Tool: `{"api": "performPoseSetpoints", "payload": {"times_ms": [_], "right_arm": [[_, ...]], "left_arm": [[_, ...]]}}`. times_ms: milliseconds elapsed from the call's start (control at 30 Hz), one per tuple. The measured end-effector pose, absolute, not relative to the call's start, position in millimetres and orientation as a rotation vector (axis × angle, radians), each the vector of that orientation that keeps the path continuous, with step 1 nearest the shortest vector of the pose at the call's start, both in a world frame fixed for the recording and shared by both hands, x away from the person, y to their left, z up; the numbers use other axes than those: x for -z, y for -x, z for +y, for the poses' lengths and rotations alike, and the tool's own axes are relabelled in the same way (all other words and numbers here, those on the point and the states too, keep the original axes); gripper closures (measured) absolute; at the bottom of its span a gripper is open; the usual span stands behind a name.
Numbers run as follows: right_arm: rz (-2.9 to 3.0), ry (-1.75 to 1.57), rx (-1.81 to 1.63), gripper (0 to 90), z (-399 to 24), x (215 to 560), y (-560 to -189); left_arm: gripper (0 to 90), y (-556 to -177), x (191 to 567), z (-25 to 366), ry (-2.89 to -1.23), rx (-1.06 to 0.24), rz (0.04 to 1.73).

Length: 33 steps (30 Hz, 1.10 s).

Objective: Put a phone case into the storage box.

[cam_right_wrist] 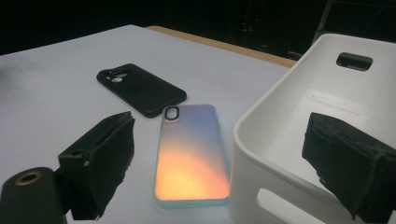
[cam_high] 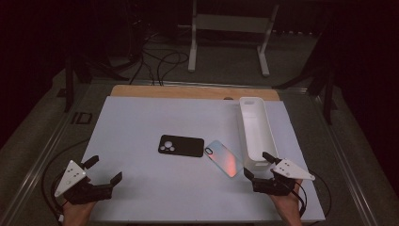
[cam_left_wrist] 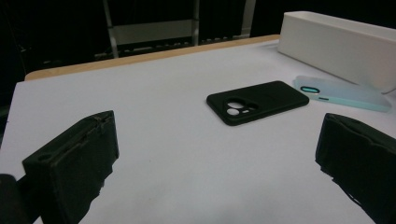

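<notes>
A black phone case [cam_high: 180, 145] [cam_left_wrist: 258, 101] [cam_right_wrist: 140, 89] lies flat near the middle of the white table [cam_high: 141, 127], camera holes to the left. Just right of it lies an iridescent phone case [cam_high: 224, 158] [cam_left_wrist: 343, 94] [cam_right_wrist: 192, 152], angled, beside the long white bin [cam_high: 256, 131] [cam_left_wrist: 336, 44] [cam_right_wrist: 299, 140]. My left gripper [cam_high: 103, 170] [cam_left_wrist: 219, 163] is open near the table's front left corner, empty. My right gripper [cam_high: 259, 165] [cam_right_wrist: 219, 154] is open at the front right, by the bin's near end, holding nothing.
A wooden strip [cam_high: 193, 92] edges the table's far side. Beyond it a white metal stand [cam_high: 230, 33] and cables [cam_high: 160, 61] rest on the dark floor. The bin is empty inside.
</notes>
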State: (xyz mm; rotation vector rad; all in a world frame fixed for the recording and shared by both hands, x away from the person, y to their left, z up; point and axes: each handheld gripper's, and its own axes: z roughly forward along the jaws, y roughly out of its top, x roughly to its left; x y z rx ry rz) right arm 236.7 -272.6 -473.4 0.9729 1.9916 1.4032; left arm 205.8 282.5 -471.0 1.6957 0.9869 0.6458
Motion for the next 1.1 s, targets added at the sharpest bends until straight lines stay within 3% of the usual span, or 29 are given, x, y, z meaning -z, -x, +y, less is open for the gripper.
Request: {"api": "performPoseSetpoints", "payload": {"times_ms": [1100], "right_arm": [[2.141, -1.015, -1.325, 7.4, -258, 448, -263]], "left_arm": [[0.0, -210, 480, 278, -1.705, -0.654, 1.005]]}}
